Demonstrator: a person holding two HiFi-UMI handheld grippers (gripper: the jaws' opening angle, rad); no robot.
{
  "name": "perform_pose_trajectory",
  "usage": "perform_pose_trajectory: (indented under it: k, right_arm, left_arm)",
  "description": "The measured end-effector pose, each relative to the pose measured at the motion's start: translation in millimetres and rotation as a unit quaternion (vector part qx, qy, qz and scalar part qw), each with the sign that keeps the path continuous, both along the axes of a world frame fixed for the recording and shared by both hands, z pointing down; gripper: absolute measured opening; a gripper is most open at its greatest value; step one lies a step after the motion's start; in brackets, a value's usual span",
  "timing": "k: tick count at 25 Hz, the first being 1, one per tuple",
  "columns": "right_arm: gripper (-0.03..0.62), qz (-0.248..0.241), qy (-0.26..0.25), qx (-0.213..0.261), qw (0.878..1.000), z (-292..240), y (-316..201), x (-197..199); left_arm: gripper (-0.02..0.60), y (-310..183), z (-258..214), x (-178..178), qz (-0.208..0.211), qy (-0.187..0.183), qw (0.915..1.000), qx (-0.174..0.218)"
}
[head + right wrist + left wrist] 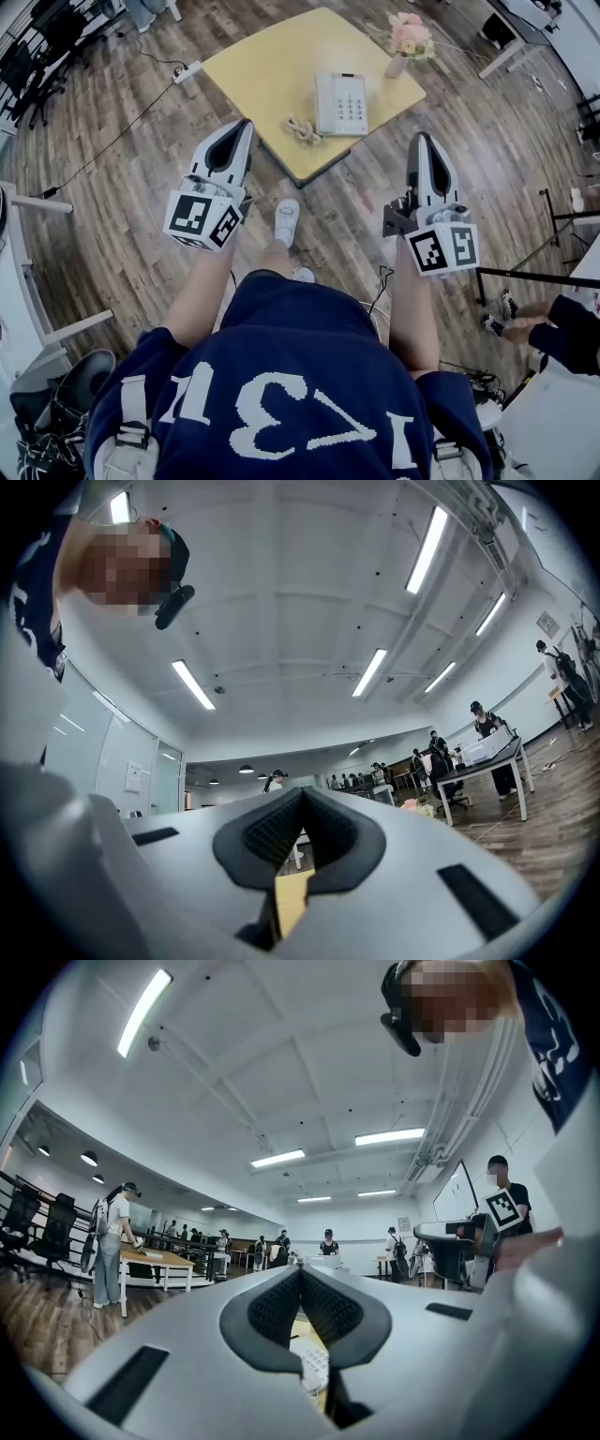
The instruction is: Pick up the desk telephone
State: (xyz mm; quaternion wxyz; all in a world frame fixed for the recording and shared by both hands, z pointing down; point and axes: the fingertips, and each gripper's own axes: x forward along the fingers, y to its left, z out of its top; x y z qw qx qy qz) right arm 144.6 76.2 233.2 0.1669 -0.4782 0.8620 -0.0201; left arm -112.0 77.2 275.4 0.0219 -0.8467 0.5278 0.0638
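Surface: yellow square surface (262, 66) carries white push-button desk telephone (340, 103).
Grippers: left gripper (245, 124), right gripper (419, 137) closed, empty.
Risk: unopened jaws would shove the telephone.

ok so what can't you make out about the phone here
Head view: the phone is too small to read its keys.
Left gripper view: the shut jaws hide all but a sliver of it.
Right gripper view: the jaws hide it wholly; only a strip of yellow table shows.
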Motion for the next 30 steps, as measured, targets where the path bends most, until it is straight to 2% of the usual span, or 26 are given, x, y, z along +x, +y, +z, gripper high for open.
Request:
perform_pose_trajectory:
  k: [5, 12, 19, 25, 30]
  right_arm:
    - [0.026, 0.009, 0.009, 0.003, 1.0, -4, -53, -5]
    - [0.026, 0.035, 0.006, 0.009, 0.999, -15, -156, -14]
    - [0.026, 0.067, 0.008, -0.009, 0.998, -4, -227, -20]
    - [0.026, 0.092, 0.01, -0.04, 0.995, 20, -255, -11]
    - [0.026, 0.089, 0.012, -0.054, 0.994, 31, -268, -6]
  left_arm:
    - [0.014, -63, -4, 0, 0.011, 0.005, 0.9999, 0.01]
    - [0.014, -172, -8, -8, 0.038, 0.002, 0.9992, 0.013]
    - [0.014, -262, -6, -16, 0.066, 0.009, 0.9977, 0.013]
    - [0.014, -296, 17, -9, 0.083, 0.019, 0.9963, -0.013]
    - [0.014, -303, 36, -2, 0.082, 0.024, 0.9956, -0.037]
